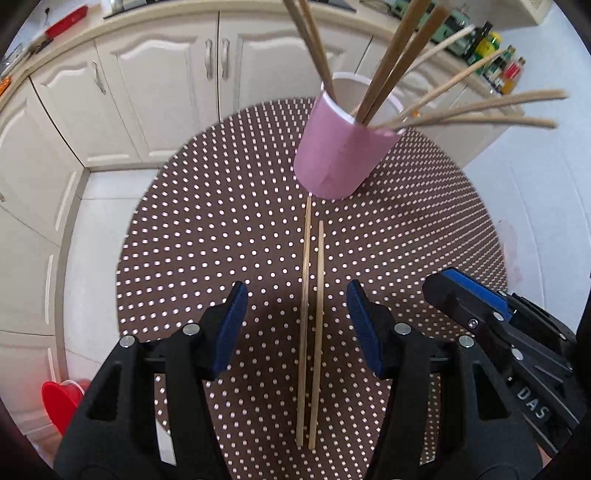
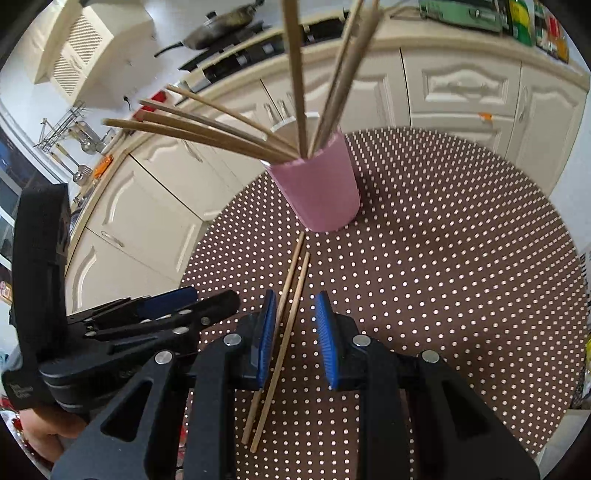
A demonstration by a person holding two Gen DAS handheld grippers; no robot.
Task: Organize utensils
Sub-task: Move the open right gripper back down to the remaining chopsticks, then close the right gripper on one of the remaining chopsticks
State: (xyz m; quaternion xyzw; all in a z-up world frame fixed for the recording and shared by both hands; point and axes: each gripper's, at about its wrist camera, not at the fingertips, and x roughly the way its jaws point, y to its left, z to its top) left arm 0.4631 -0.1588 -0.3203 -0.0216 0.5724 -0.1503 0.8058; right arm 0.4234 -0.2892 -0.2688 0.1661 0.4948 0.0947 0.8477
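A pink cup [image 1: 341,155] stands on the round brown polka-dot table [image 1: 207,236] and holds several wooden chopsticks [image 1: 391,62] that fan out of its top. The cup shows in the right wrist view too [image 2: 321,192]. Two light wooden chopsticks [image 1: 312,325] lie side by side on the table, their far tips near the cup's base. My left gripper [image 1: 297,326] is open, its blue pads on either side of the pair. My right gripper [image 2: 295,332] is open as well, straddling the same pair [image 2: 286,328]. Each gripper appears in the other's view, the right one [image 1: 480,306] and the left one [image 2: 159,314].
Cream kitchen cabinets [image 1: 147,81] curve behind the table under a countertop with bottles [image 1: 502,62] at the right. A red bowl [image 1: 61,400] sits on the floor at the lower left. A stove with a pan [image 2: 221,26] is on the counter.
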